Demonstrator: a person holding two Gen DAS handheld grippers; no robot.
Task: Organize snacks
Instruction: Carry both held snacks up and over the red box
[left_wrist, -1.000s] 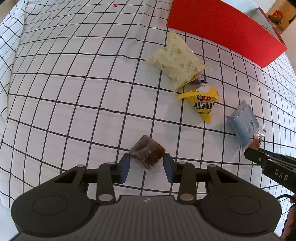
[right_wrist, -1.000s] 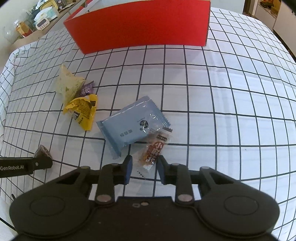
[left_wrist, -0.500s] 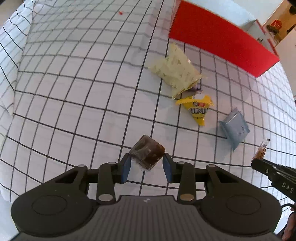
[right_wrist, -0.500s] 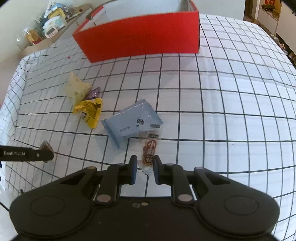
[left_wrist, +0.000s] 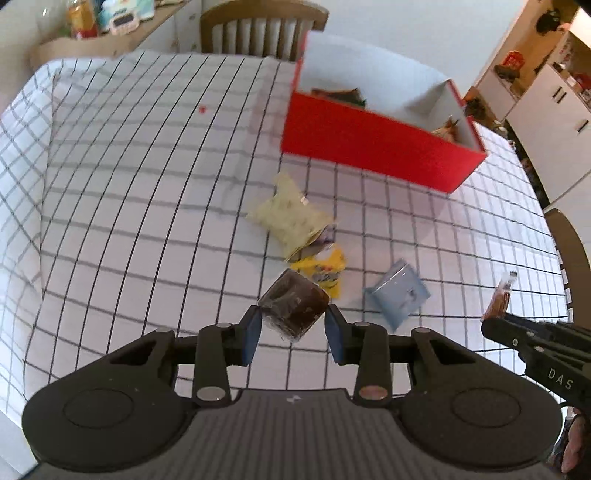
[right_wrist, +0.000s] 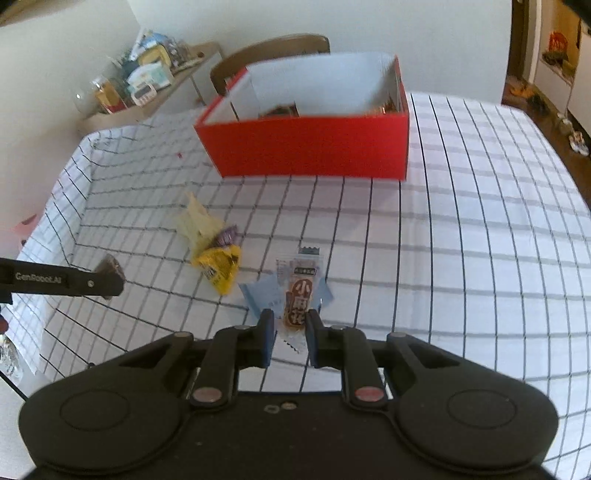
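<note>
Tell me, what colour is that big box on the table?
Red outside, white inside; the box shows best in the right wrist view.

Bare tablecloth (right_wrist: 480, 229) right of red box (right_wrist: 314, 147); packets (right_wrist: 210, 240) clutter left.

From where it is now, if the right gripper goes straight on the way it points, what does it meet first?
Probably the light blue packet on the tablecloth, lying just beyond the right gripper and its held snack stick. Depth is uncertain; the red box stands much farther.
</note>
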